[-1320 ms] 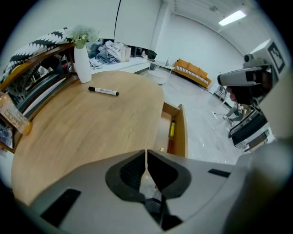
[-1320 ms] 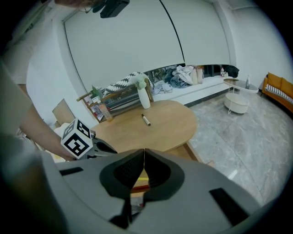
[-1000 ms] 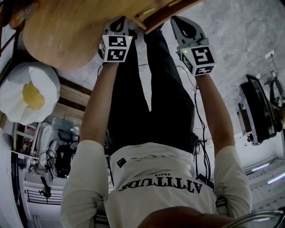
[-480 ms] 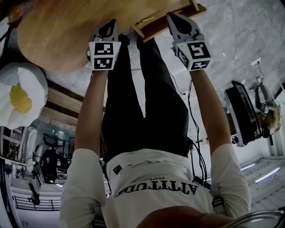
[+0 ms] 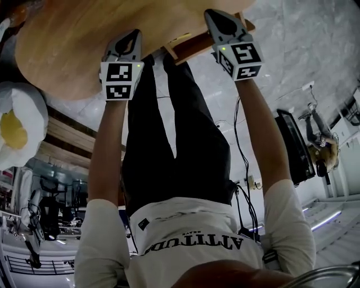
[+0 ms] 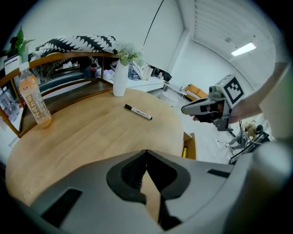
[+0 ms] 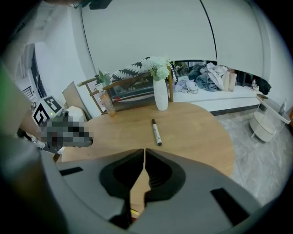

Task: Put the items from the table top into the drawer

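A black-and-white marker pen (image 6: 138,112) (image 7: 156,132) lies on the round wooden table (image 5: 73,45) (image 6: 82,137), in front of both grippers. The open wooden drawer (image 5: 194,46) (image 6: 189,145) juts from the table's edge, with something yellow (image 6: 184,152) inside it. My left gripper (image 5: 130,36) (image 6: 146,153) is over the table's near edge, shut and empty. To its right, my right gripper (image 5: 214,14) (image 7: 143,151) (image 6: 201,109) hangs by the drawer, its jaws also shut with nothing between them.
A white vase with flowers (image 6: 120,77) (image 7: 160,93) and a bottle of orange drink (image 6: 34,98) (image 7: 109,105) stand at the table's far side. Behind them is a wooden bench with cushions (image 6: 68,68). A white lamp shade (image 5: 17,124) sits at the left.
In the head view the left gripper has drifted left, away from the drawer, and the right gripper has moved up and left to the drawer's edge. Both stay shut.
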Available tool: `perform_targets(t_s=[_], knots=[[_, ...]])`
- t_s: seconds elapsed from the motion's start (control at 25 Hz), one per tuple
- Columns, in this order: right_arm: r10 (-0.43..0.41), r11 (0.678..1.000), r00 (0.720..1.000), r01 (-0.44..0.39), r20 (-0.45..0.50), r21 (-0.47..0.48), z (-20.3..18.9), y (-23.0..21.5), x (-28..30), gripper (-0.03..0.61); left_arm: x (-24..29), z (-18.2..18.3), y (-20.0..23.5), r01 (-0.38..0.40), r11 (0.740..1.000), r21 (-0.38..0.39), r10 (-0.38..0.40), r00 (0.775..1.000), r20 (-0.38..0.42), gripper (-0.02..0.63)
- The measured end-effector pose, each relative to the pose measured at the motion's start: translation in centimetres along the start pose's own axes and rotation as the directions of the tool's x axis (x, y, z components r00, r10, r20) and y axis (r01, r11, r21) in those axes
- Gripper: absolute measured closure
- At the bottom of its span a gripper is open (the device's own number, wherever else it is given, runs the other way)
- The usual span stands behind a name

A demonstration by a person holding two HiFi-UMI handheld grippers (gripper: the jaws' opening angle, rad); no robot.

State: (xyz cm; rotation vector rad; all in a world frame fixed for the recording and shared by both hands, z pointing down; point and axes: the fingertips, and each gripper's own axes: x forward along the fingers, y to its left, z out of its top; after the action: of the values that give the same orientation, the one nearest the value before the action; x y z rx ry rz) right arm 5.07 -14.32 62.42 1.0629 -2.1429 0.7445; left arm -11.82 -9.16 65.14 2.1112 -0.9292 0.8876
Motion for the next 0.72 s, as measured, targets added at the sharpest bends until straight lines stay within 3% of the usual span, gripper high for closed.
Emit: perform_targets(t_s=[0.48,0.72], knots=[[0.021,0.998,0.998,-0.024,-0.054,-0.06,1.2,-2.1,6.2,0.515,-0.6,-1.4,2.1,0.002,1.0,-0.019,-0.002,1.0,0.009,0.594],[0.023,0.996,0.997,-0.03,-0.079,-0.088,1.8,-4.4,7.9,0.499,-0.4,-0.3,1.6,0.001,1.0,-0.029,0.0,1.0,0.021,0.592]])
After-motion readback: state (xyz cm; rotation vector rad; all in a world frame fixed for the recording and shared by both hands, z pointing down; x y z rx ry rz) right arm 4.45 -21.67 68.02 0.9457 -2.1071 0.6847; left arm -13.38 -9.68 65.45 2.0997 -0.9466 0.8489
